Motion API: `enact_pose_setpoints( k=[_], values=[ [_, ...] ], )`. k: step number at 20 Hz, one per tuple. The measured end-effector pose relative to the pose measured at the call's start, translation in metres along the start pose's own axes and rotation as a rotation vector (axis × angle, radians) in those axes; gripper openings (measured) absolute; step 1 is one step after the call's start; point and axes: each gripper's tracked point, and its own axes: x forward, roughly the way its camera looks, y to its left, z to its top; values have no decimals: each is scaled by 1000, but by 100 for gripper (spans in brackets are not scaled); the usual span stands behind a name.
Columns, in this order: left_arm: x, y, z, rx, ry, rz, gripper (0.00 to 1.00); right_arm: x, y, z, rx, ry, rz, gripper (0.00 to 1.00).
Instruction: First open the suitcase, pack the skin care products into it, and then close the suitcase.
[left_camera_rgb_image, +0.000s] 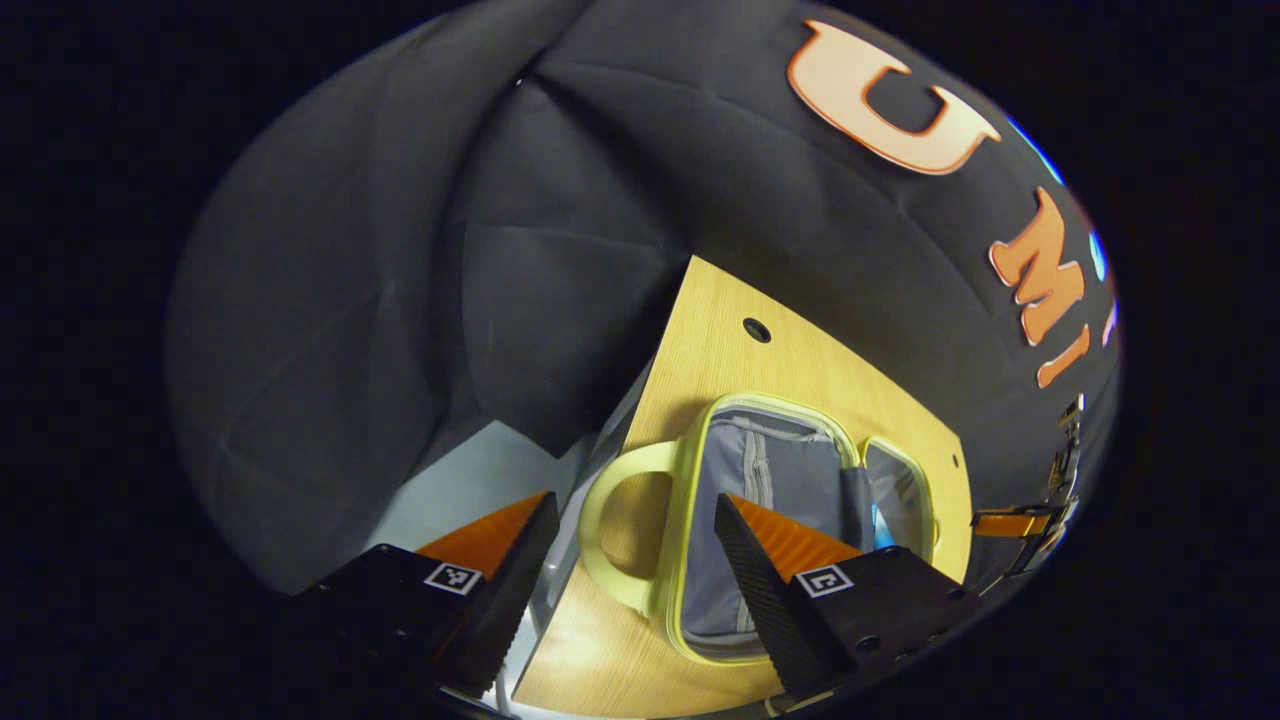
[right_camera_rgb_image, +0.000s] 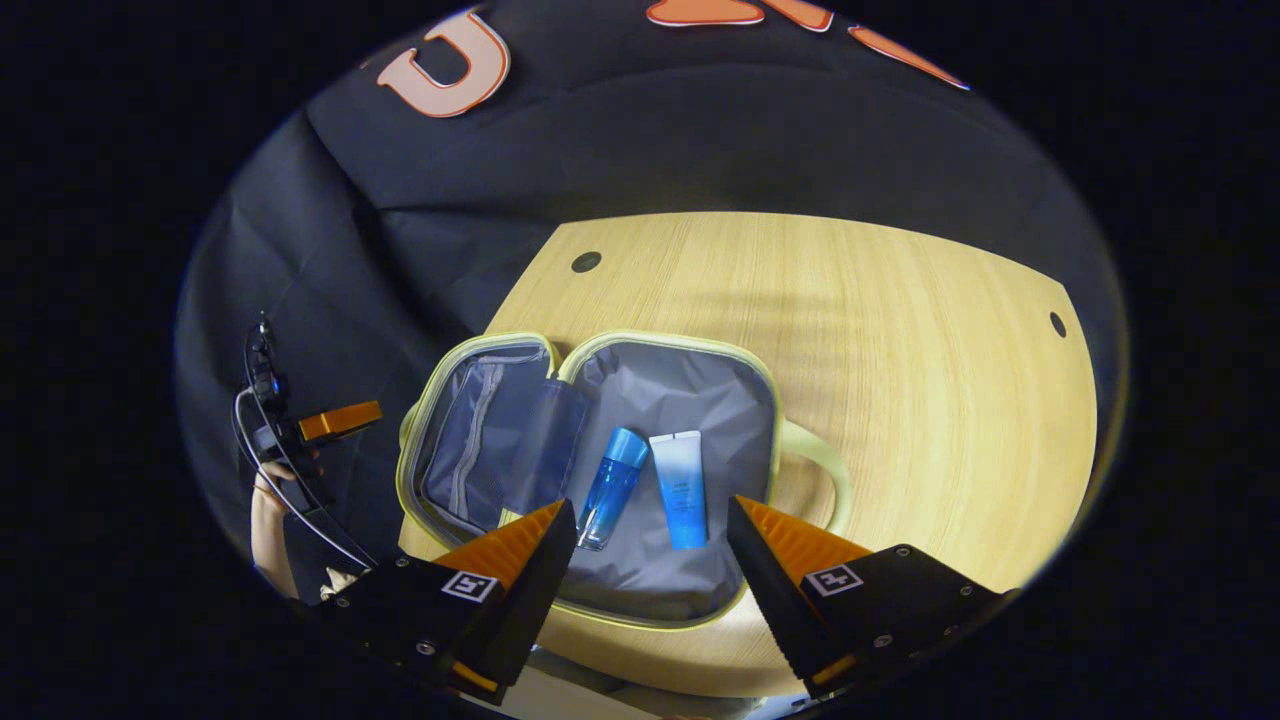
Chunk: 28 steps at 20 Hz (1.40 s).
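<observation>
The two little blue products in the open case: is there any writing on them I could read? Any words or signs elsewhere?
Tube: small dark print mid-body, too small and blurred to read.
Bottle: no legible text.
Suitcase: no writing visible on its lining or rim.
Left gripper and right gripper: square black-and-white coded markers, patterns rather than words.

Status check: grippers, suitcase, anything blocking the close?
Left gripper open, empty; right gripper open, empty. Suitcase open flat on table, bottle and tube inside. Nothing blocking the lid.
</observation>
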Motion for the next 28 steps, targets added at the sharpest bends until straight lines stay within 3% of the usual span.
enact_pose_setpoints(
  k=[6, 8, 11, 13, 14, 15, 16, 17, 23, 25, 28],
  values=[
    [40, 22, -22, -203, 24, -130, 97, -12, -10, -27, 49, 34, -44, 96],
    [47, 24, -25, -251, 21, -162, 95, -9, -24, -33, 48, 34, -79, 96],
    [56, 20, -31, -316, 29, -184, 87, -11, -23, -39, 90, 46, -67, 96],
    [67, 33, -39, -357, 48, -105, 44, -14, -17, -37, 118, 35, -46, 96],
    [64, 33, -30, -369, 43, -112, 22, -15, -17, -34, 120, 17, -42, 96],
    [64, 23, -34, -364, 28, -133, 16, -18, -17, -31, 120, 2, -43, 96],
    [58, 21, -30, -345, 16, -137, 16, -20, -20, -28, 121, -11, -50, 96],
    [51, 19, -31, -309, 21, -123, 7, -22, -23, -26, 122, -21, -55, 96],
    [6, -16, -6, -49, 40, -14, 7, -47, -44, -11, 103, -90, -86, 96],
    [-23, -47, 12, 53, 21, 17, 7, -65, -60, 4, 90, -150, -102, 96],
    [-55, -87, 33, 112, -23, 32, 6, -87, -78, 15, 108, -206, -92, 96]
  ],
)
